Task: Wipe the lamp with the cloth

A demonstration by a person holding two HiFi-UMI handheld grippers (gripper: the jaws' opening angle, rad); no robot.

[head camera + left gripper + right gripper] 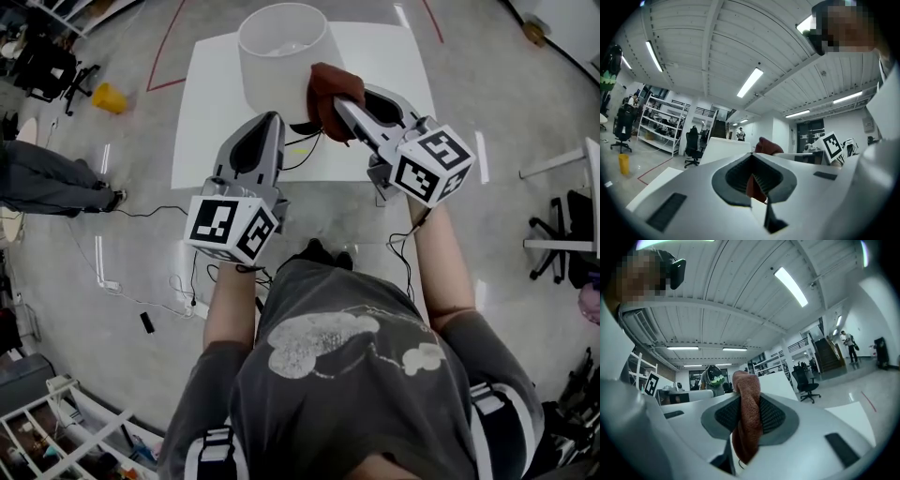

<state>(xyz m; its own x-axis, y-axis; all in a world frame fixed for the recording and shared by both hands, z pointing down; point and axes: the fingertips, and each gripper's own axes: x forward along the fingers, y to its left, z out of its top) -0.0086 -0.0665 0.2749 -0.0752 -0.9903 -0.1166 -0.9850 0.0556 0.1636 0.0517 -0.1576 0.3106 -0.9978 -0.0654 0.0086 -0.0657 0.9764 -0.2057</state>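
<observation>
There it was: the lamp with the smooth white drum-shaped shade [277, 47] stood at the far side of the flat white rectangular table [211, 112], and the rust-brown knitted cloth [328, 94] was pressed right up against the shade's right flank, bunched into a soft lump. The right gripper [339, 101], glossy pale grey plastic with dark ribbed pads, had its jaws clamped on that cloth; in the right gripper view the fabric [747, 418] rose in a thick fold between the pads and hung limp below them, its woven ribbing plain to see. The left gripper [272, 117], same moulded shell, pointed at the lower part of the lamp just left of the cloth, and in its own view the jaws met at the tips with nothing pinched between them, only a sliver of rust-brown showing through the gap beyond. A thin black cable [305, 150] curled across the tabletop beneath both grippers.
</observation>
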